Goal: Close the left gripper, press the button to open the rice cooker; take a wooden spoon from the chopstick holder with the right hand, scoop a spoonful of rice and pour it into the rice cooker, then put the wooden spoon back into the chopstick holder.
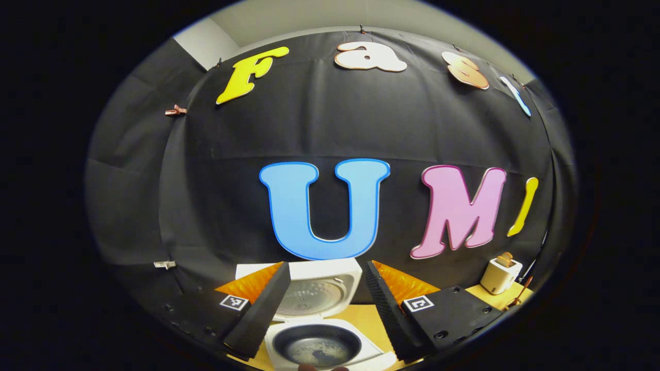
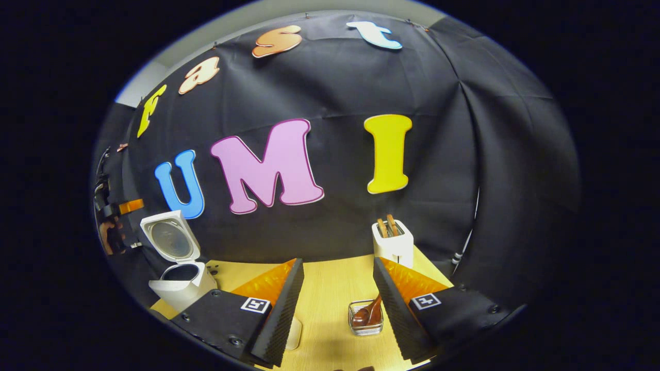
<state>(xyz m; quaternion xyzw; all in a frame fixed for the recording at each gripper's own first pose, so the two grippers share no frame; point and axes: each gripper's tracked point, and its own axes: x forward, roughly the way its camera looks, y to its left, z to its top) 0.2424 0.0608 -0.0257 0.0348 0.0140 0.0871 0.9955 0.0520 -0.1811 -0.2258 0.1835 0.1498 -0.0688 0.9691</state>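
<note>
The rice cooker (image 1: 314, 288) is smooth white plastic; its pot (image 1: 316, 344) is dark, shiny metal. The table (image 2: 330, 288) at the bottom is smooth pale wood.

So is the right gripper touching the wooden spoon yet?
Apart. In the right gripper view the right gripper is open, and bare table shows between the wooden spoon, resting in its holder, and either of the fingers.
</note>
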